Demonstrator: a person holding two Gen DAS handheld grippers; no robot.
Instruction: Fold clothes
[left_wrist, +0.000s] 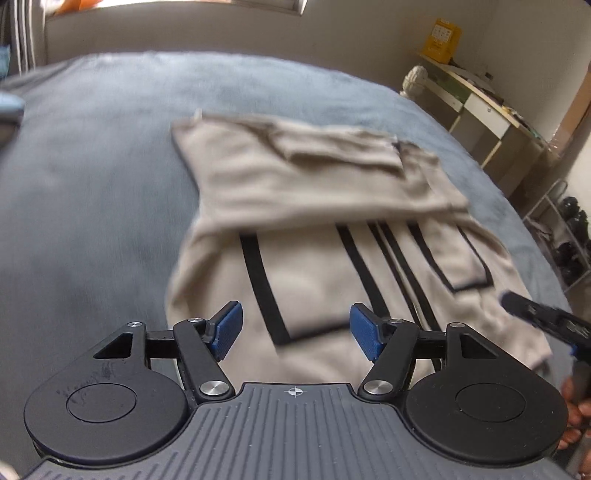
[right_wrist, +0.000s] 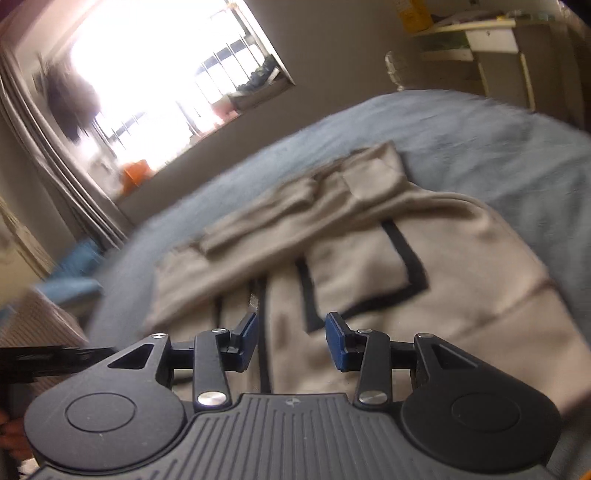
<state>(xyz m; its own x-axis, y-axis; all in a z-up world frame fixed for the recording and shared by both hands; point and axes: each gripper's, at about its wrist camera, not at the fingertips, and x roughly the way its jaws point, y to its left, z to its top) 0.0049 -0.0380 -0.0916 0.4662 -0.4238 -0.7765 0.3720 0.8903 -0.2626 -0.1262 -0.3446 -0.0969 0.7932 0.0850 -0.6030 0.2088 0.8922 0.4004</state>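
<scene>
The beige jacket (left_wrist: 314, 206) lies part-folded on the bed (left_wrist: 92, 177), below and ahead of the left gripper (left_wrist: 295, 330) and right gripper (right_wrist: 291, 341), both released and empty

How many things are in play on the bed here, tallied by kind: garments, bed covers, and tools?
Beige garment with black stripes, partly folded: 1
Blue-grey bed cover: 1
Tools, left tool and right tool, both open with nothing between the pads: 2
Total: 4
</scene>
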